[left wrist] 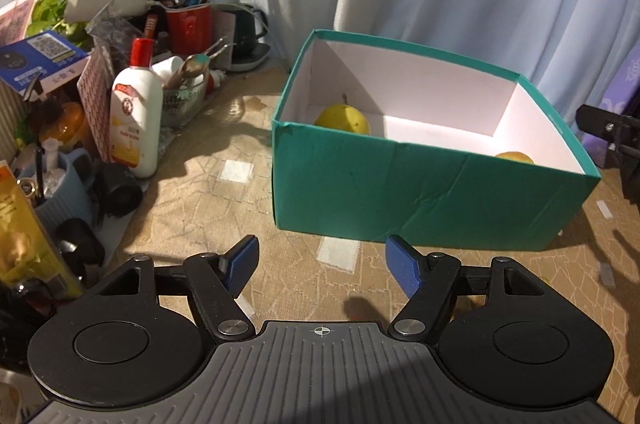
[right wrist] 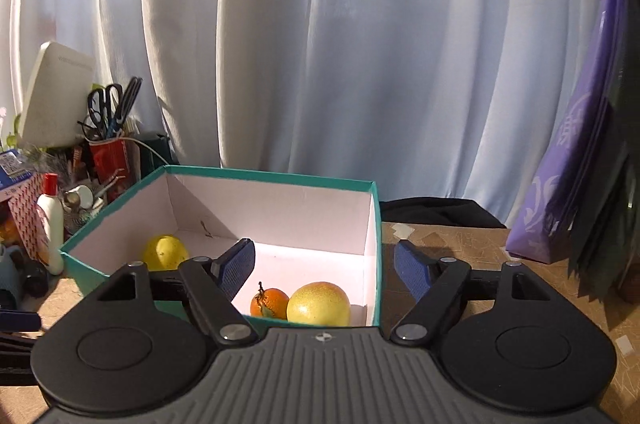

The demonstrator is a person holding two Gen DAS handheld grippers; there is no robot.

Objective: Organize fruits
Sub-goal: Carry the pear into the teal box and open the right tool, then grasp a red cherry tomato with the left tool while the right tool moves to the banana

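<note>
Three fruits in teal box: yellow fruit at far-left corner, small orange touching large yellow-pink fruit at near-right corner. Right gripper spread, empty, above box. Left gripper spread, empty, over tablecloth before box. No loose fruit visible; best to lift clear of rim, then scan table.

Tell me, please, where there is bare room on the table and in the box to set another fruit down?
Inside the box, the white floor between the pear and the orange is bare. The cloth between the box and the lotion bottle is free. The left edge is cluttered.
</note>
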